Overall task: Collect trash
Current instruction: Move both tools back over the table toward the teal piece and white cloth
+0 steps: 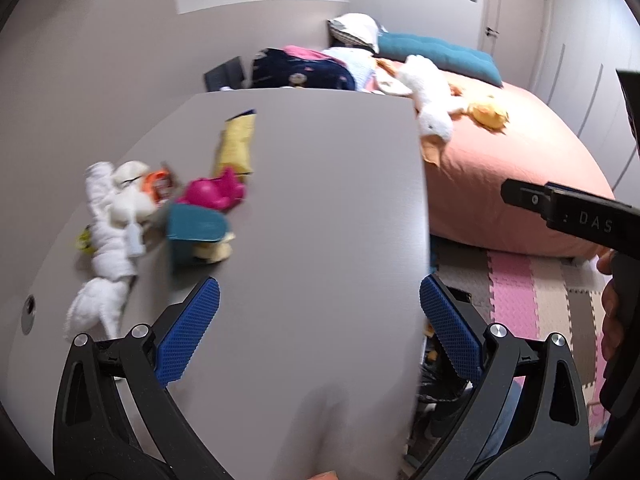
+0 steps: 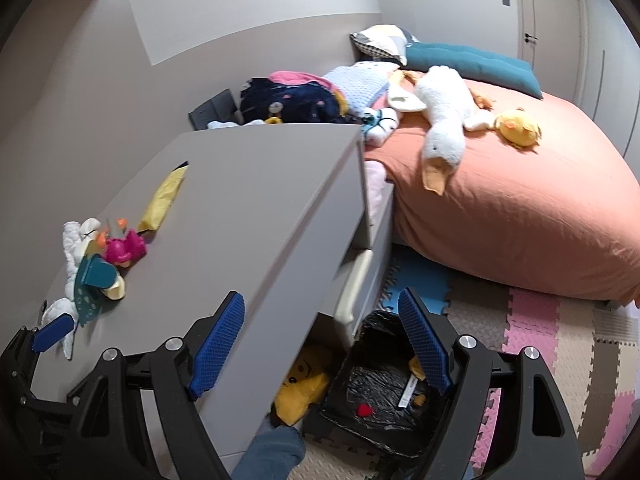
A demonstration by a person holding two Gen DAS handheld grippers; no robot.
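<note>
Left gripper (image 1: 320, 316) and right gripper (image 2: 320, 338) both stood wide open, empty — above grey desk (image 1: 320, 200); crumpled yellow wrapper (image 1: 236, 142) far left; black-lined bin (image 2: 384, 384) near right.

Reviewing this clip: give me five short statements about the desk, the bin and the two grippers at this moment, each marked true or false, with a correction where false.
1. Both grippers hold nothing. True: the left gripper and right gripper stand open and empty.
2. The yellow snack bag lies in the bin. False: it lies on the grey desk.
3. The bin has a black liner. True.
4. The bin stands on the desk. False: it stands on the floor beside the desk.
5. The white goose plush lies on the floor mat. False: it lies on the bed.
</note>
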